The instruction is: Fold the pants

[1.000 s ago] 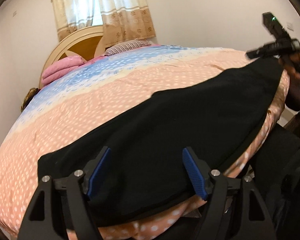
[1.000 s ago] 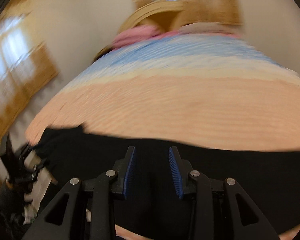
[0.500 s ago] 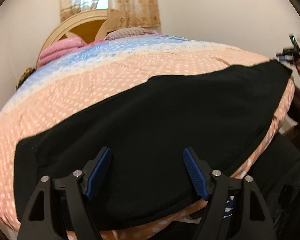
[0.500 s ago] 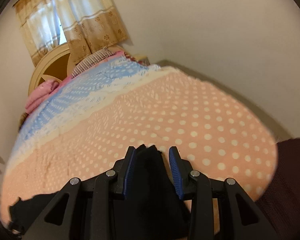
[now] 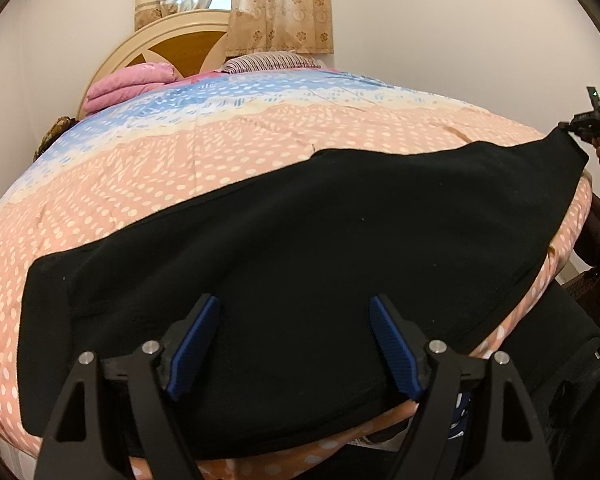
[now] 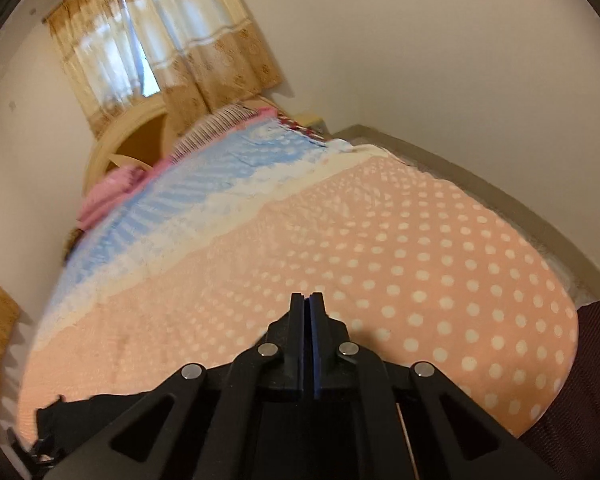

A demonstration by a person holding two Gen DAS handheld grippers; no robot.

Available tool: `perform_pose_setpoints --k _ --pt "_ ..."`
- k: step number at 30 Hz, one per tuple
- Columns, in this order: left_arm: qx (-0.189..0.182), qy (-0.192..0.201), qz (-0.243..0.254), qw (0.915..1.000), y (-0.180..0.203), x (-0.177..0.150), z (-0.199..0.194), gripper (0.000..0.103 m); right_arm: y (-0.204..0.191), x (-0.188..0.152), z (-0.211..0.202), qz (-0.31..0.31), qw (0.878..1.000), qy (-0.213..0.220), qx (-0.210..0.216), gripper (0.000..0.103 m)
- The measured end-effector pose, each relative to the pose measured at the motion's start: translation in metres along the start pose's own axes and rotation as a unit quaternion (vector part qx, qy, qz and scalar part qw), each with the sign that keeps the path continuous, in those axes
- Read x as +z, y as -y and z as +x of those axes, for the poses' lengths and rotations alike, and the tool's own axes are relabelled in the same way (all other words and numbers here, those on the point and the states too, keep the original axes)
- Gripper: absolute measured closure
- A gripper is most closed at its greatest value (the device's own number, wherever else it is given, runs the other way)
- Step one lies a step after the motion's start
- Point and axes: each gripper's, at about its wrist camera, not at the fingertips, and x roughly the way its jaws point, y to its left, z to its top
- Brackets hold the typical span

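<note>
A bed [image 5: 260, 168] carries everything, covered by a quilt [image 5: 228, 148] that is peach with white dots over most of its length and turns to cream and then blue bands toward the headboard [image 5: 168, 44]. Black pants [image 5: 300, 248] lie spread flat across the peach part, running along the foot edge from the near left corner to the far right corner. At the head end rest folded pink blankets [image 5: 128, 86] and a striped pillow [image 5: 268, 62].
</note>
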Motion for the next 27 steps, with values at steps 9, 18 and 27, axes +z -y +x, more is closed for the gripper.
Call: perform_pose_setpoints --k 9,18,27 --pt "0.016 -0.001 -0.010 0.9998 -0.002 0.003 -0.001 0.019 -0.002 -0.022 -0.014 -0.018 0.998 0.004 -0.068 0.066" --pt "0.040 -0.012 -0.022 0.9989 -0.004 0.004 0.003 0.011 -0.116 -0.106 -0.044 -0.192 0.979 -0.023 0.059 0.058" --pt "0.043 -0.013 -0.029 0.9986 -0.012 0.002 0.000 0.011 -0.148 -0.189 -0.017 -0.298 0.950 -0.083 0.031 0.057"
